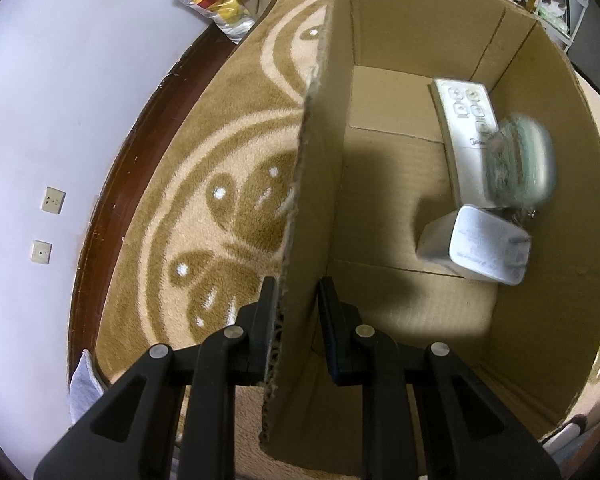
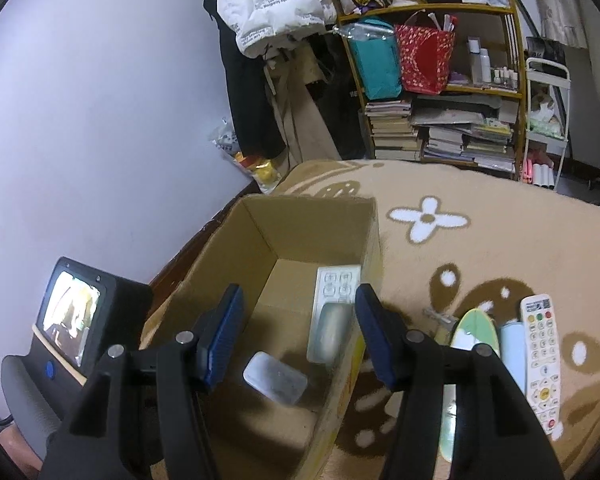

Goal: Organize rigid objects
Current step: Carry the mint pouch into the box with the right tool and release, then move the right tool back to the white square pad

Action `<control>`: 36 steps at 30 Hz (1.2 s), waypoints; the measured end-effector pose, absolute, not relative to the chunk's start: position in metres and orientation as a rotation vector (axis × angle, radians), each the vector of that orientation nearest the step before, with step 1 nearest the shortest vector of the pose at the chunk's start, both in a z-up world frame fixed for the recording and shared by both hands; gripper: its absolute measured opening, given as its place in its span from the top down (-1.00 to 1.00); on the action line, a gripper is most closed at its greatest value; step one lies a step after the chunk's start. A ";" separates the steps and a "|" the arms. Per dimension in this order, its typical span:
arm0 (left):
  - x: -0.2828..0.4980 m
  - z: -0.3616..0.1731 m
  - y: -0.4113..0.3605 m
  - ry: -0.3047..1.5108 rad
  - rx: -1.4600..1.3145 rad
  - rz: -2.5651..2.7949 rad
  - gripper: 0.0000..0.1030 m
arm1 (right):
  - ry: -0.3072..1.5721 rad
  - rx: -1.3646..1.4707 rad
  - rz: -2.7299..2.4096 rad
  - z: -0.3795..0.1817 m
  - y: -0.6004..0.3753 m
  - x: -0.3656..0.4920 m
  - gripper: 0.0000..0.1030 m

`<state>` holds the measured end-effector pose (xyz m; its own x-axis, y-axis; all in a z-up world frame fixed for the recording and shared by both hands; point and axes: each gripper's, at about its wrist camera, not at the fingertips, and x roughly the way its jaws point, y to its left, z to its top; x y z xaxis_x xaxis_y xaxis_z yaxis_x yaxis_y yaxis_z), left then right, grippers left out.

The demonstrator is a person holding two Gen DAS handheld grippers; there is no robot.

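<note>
Where tan carpet (image 2: 500,248) meets lilac wall (image 2: 100,120): left gripper (image 1: 296,300) clamping cardboard box (image 1: 312,200), right gripper (image 2: 300,320) wide, empty.

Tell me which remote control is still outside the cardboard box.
The white remote with coloured buttons, lying on the rug; the other remote lies inside the box.

Walls: plain pale lilac wall (image 2: 100,120), two socket plates (image 1: 53,200) low down.
Skirting: dark brown wooden skirting (image 1: 140,120).
Floor: tan patterned carpet (image 2: 500,240).
Furniture: crowded wooden bookshelf (image 2: 440,80), white wire rack (image 2: 548,120) beside it.
</note>
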<state>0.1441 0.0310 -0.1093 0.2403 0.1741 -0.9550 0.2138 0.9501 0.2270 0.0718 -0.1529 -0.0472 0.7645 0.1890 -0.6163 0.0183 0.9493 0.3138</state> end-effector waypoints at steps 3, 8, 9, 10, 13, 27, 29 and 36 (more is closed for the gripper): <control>0.144 -0.110 0.031 1.336 0.342 -0.028 0.60 | 0.688 0.292 0.070 -0.040 -0.159 0.066 -0.19; 0.145 -0.109 0.032 1.336 0.338 -0.031 0.60 | 0.686 0.275 0.019 -0.035 -0.174 0.057 -0.41; 0.145 -0.108 0.032 1.336 0.338 -0.032 0.60 | 0.685 0.284 0.010 -0.036 -0.179 0.054 -0.49; 0.145 -0.108 0.032 1.336 0.338 -0.031 0.60 | 0.686 0.291 0.001 -0.036 -0.183 0.053 -0.52; 0.145 -0.108 0.032 1.336 0.339 -0.031 0.60 | 0.705 0.318 -0.032 -0.042 -0.197 0.050 -0.70; 0.145 -0.109 0.031 1.336 0.346 -0.030 0.60 | 0.828 0.299 -0.065 -0.096 -0.209 0.036 -0.76; 0.145 -0.109 0.031 1.335 0.347 -0.030 0.60 | 0.842 0.291 -0.065 -0.104 -0.208 0.035 -0.76; 0.145 -0.109 0.031 1.336 0.347 -0.030 0.60 | 0.858 0.315 -0.092 -0.126 -0.212 0.036 -0.58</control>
